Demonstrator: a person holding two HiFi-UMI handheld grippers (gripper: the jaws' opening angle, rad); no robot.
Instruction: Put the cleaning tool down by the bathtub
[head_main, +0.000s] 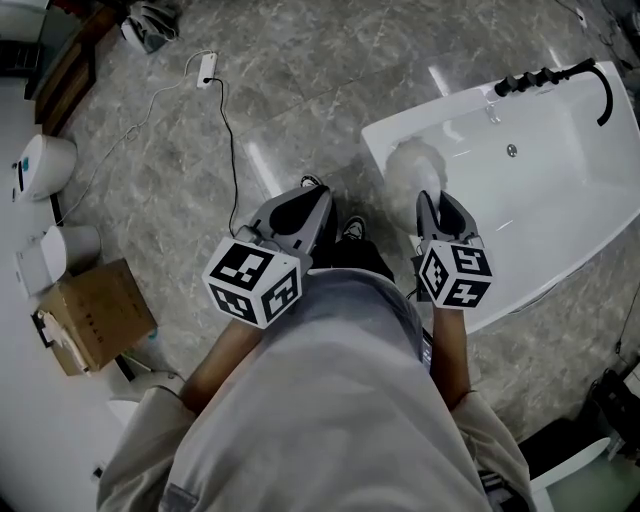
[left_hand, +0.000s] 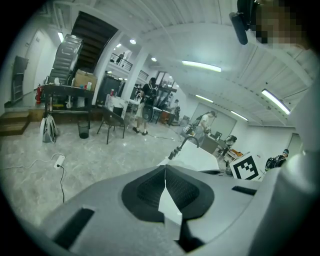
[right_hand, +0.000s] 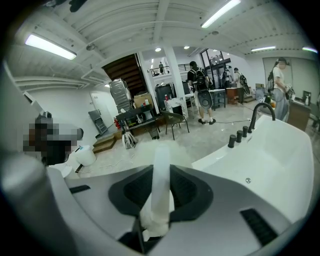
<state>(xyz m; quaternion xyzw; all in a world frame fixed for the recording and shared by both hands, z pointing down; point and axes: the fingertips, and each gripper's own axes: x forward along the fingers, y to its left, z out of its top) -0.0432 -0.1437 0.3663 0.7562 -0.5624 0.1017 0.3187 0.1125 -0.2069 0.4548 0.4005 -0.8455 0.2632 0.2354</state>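
Brush (head_main: 408, 168) clamped in right tool (head_main: 441, 203) hangs over bathtub (head_main: 540, 190) corner.

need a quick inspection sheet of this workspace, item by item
surface: grey marble floor, white bathtub at right
job's things: white fluffy brush, head by the bathtub's left end, not yet put down
clutter: cardboard box, white containers at left
tools: left tool shut, empty; right tool shut on the brush handle
cables: black cable to a white power strip
surroundings: black faucet; people, chairs farther off
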